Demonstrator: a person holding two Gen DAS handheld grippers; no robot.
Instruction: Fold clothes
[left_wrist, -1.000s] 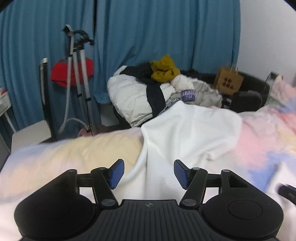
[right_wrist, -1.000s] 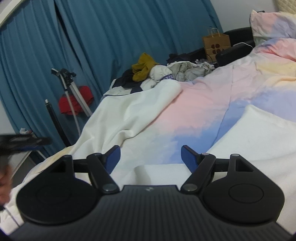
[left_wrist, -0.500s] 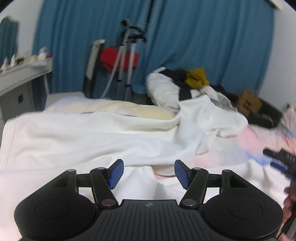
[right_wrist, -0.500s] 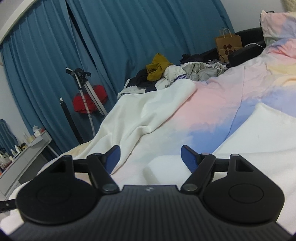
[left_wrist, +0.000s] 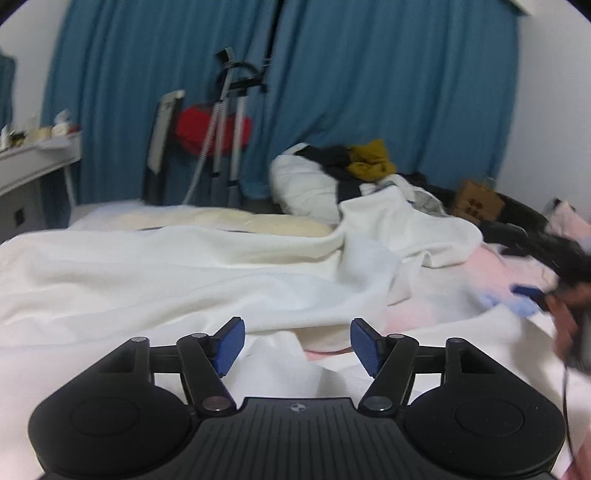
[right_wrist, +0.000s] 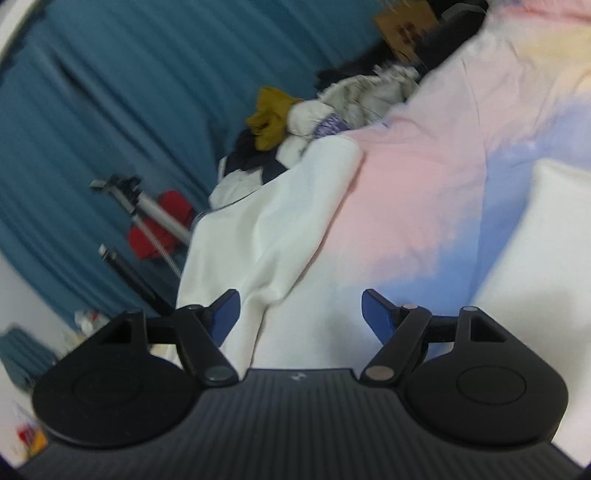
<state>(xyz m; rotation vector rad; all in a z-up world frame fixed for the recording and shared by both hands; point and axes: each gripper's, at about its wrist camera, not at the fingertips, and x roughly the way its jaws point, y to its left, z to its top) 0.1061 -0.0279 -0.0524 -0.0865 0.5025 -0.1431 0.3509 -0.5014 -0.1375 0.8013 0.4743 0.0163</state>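
While the left tongs (left_wrist: 297, 345) hover low over the bed (left_wrist: 424, 310), their blue pads (left_wrist: 229, 345) have just been opening and stand spread with nothing pinched; only rumpled cloth lies beneath the gap. That cloth is the white garment (left_wrist: 192, 280), spread in broad folds across the pastel bedding from nine o'clock to about two o'clock in the left wrist view. Beyond it, at about one o'clock, a heap of clothes (left_wrist: 351, 166) with a mustard piece on top sits at the far end of the bed, before the blue curtain (left_wrist: 369, 81). A garment steamer stand (left_wrist: 229, 122) with something red behind it stands at eleven o'clock. At three o'clock a blurred hand carries the right tongs (left_wrist: 532, 295).

Seen from the right wrist, the view is rolled and blurred. The right tongs (right_wrist: 301, 314) are likewise spread and empty, above the white garment (right_wrist: 273, 229), which runs from the gap toward twelve o'clock, touching the clothes heap (right_wrist: 303, 118). Pink and blue bedding (right_wrist: 424, 184) fills the one o'clock side, and a second white piece (right_wrist: 546, 251) lies at three o'clock.
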